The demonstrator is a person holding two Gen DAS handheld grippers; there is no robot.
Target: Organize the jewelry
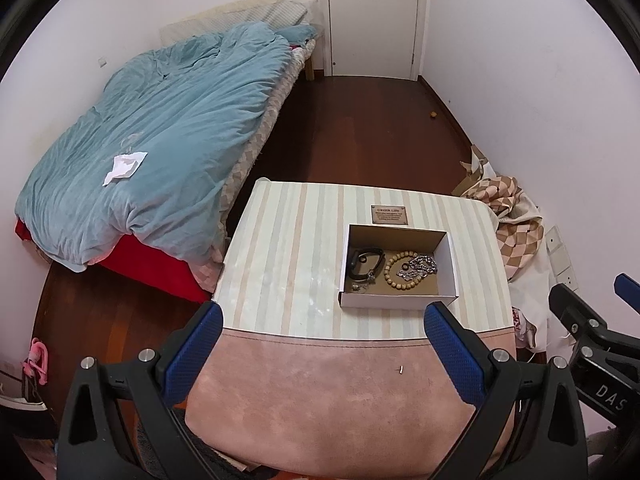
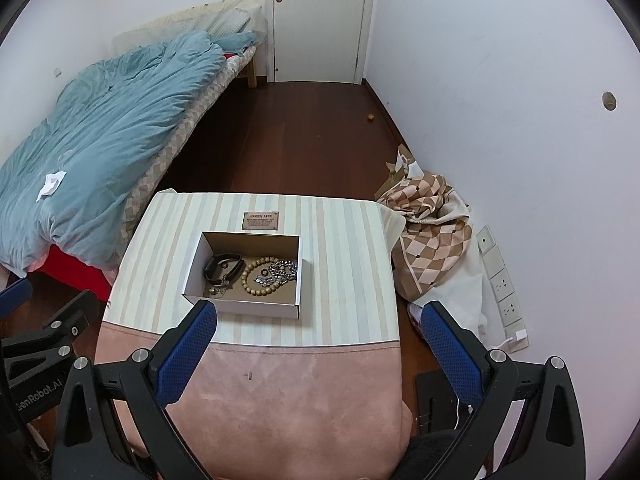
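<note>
A white cardboard box [image 1: 400,303] [image 2: 256,309] sits on the striped table [image 1: 288,256] [image 2: 344,272]. Inside lie a black band bracelet [image 1: 366,264] [image 2: 222,265], a wooden bead bracelet [image 1: 394,280] [image 2: 250,284], a silver chain [image 1: 422,266] [image 2: 282,272], a small dark ring [image 1: 403,268] [image 2: 264,271] and a small silver piece [image 1: 358,287] [image 2: 216,291]. My left gripper [image 1: 322,318] is open and empty, held above the table's near part. My right gripper [image 2: 320,316] is open and empty, just short of the box. Each gripper shows at the edge of the other's view.
A pink cloth [image 1: 332,392] [image 2: 288,400] covers the table's near part, with a tiny object [image 1: 401,369] [image 2: 249,376] on it. A bed with a blue duvet [image 1: 168,132] [image 2: 100,128] stands left. Checkered fabric [image 1: 516,224] [image 2: 432,232] lies right, by the wall.
</note>
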